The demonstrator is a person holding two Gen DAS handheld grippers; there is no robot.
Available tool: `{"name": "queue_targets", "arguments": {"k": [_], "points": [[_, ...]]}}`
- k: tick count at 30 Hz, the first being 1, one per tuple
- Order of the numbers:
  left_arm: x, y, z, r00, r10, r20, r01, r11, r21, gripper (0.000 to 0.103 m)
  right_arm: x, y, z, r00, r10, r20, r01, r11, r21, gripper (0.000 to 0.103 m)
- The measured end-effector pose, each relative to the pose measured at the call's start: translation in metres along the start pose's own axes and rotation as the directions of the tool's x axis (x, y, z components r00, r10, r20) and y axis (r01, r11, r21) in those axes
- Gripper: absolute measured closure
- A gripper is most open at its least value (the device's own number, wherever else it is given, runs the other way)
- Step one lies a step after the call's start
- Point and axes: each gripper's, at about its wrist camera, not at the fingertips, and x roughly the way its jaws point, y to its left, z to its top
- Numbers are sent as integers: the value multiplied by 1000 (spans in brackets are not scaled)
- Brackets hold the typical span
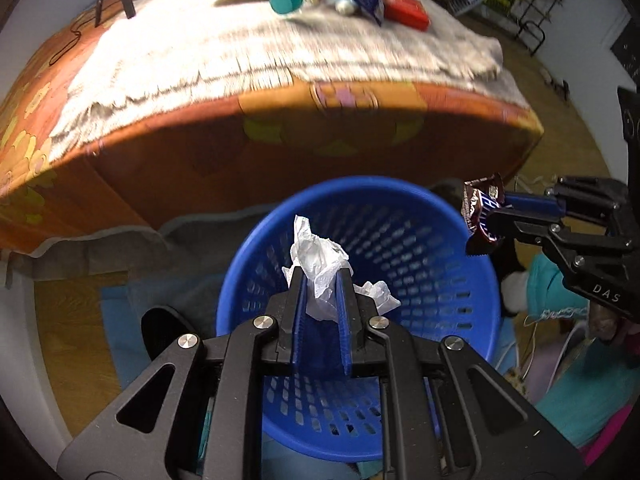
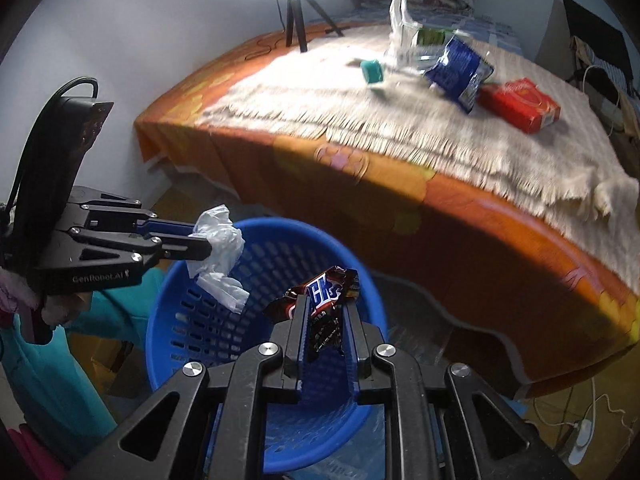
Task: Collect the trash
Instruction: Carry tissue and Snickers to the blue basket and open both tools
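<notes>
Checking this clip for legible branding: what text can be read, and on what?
"DAS": side of the right gripper.
"GenRobot.AI": side of the left gripper.
"HS", a partial logo: brown candy wrapper in the right gripper.
Blue snack bag, red box, green-labelled packaging: print too blurred to read.

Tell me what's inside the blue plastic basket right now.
The round blue perforated plastic basket looks empty along its visible walls; its bottom is hidden behind the left claw holding crumpled white tissue.
</notes>
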Motion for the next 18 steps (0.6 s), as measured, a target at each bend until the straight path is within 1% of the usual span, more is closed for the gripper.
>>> {"name": "queue_targets", "arguments": {"k": [2,4,5,6,7,8,9,11,12,15,18], "points": [[6,-3,-5,1000,1,-24,-1,1000,15,89,5,2,-2,1000,5,-12,-5,1000,-4,88],[10,-6,-9,999,3,-41,-2,999,32,89,9,5,-3,1000,11,-20,-11,1000,-7,83],[11,-6,-10,999,7,-46,-5,999,39,85,10,6,-4,1000,14,-24,-14,1000,-12,82],[12,-7,-10,999,11,-48,-9,999,44,75,10,7,-4,1000,15,-26,-16,1000,-13,79],[12,-8,-9,999,15,-48,-13,999,48,67,11,8,-5,1000,17,-26,-17,1000,-14,75],[11,-8,-10,999,18,-41,-16,999,49,54,11,8,-4,1000,17,-26,-17,1000,-15,73],[11,-8,-10,999,22,-35,-20,999,49,46,11,8,-5,1000,17,-26,-17,1000,-15,70],[11,-8,-10,999,29,-32,-27,998,49,43,10,8,-5,999,19,-26,-19,1000,-12,66],[11,-7,-10,999,31,-32,-30,998,46,42,10,7,-4,999,19,-25,-20,1000,-11,63],[12,-6,-11,999,32,-37,-30,999,38,42,9,7,-5,1000,18,-21,-18,1000,-7,46],[13,-4,-10,998,39,-42,-37,999,39,42,8,7,-5,999,24,-21,-24,1000,-6,45]]}}
